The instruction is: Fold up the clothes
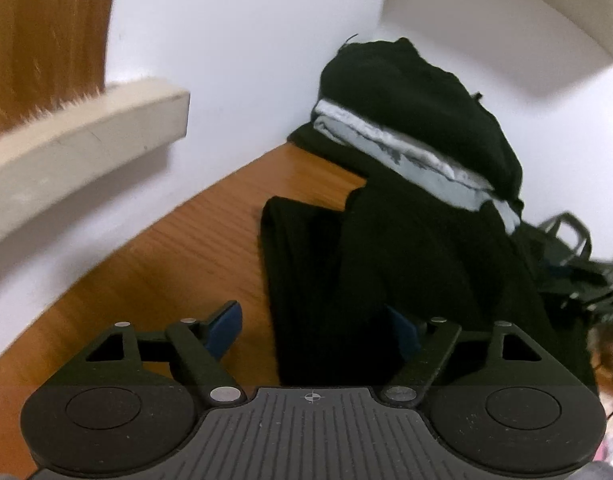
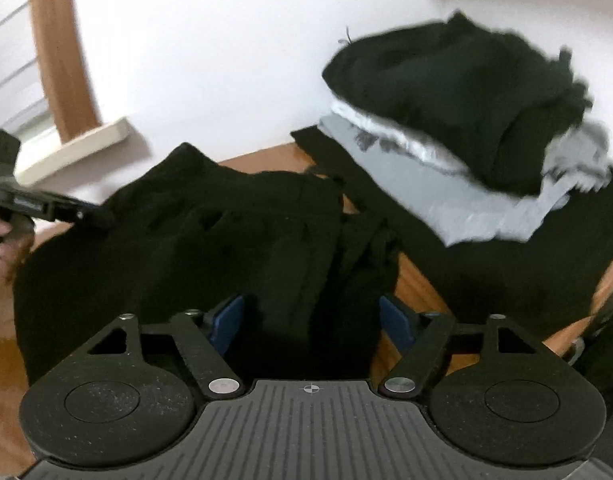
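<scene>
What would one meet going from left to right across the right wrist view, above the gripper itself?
The left gripper held in a hand → the black garment spread on the wooden table → the stack of folded clothes, black on top of grey, by the white wall.
</scene>
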Available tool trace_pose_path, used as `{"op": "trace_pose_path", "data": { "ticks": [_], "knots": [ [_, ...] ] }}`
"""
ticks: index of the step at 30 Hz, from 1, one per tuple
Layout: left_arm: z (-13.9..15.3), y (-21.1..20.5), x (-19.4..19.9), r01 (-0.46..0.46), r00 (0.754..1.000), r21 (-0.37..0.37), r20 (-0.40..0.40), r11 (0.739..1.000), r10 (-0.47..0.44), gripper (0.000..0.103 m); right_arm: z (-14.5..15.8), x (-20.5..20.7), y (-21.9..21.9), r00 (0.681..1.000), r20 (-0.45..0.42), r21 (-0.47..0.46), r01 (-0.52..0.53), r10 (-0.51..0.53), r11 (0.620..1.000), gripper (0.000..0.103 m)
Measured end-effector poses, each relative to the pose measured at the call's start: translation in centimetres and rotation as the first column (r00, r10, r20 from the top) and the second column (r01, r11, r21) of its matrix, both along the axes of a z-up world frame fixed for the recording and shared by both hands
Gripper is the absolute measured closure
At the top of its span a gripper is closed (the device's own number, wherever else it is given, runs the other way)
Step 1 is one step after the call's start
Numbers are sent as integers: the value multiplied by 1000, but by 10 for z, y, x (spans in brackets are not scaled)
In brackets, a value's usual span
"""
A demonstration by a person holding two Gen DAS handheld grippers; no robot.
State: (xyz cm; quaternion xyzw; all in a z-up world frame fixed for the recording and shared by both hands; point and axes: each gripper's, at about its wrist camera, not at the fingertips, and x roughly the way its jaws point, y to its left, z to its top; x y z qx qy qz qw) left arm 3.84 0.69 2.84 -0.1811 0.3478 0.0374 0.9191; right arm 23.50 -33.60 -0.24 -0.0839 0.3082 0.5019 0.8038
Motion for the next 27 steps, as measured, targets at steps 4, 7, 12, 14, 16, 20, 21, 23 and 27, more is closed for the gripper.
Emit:
{"op": "trace_pose_path", "data": {
  "ticks": [4,7,12,14,16,20,21,23,27],
  "knots": [
    [-7,12,12,12,1000,-68,9,998,-11,17,-10,16,3,998,-70,48,-3,7,999,24],
    [-8,17,19,27,1000,-95,13,995,-25,18,-13,23,7,996,-84,73,-11,17,997,24],
    [-10,20,33,69,998,-137,18,988,-67,37,-14,29,17,991,-115,101,-60,72,993,57],
    [-12,21,36,84,996,-166,24,982,-82,57,-14,29,19,986,-137,108,-75,90,991,70],
    [-12,21,38,98,995,-180,35,979,-93,68,-12,25,19,988,-121,107,-85,98,991,75],
    [7,11,28,124,989,-115,89,985,-115,76,2,8,10,993,-43,156,-101,109,983,80],
    [14,7,25,133,987,-99,106,986,-122,76,8,3,6,993,-23,179,-107,113,978,81],
    [31,0,19,147,980,-69,145,987,-136,77,22,-6,0,992,23,213,-125,123,969,81],
    [80,-16,18,174,952,7,253,985,-170,78,61,-24,-15,978,177,292,-156,107,944,81]
  ]
}}
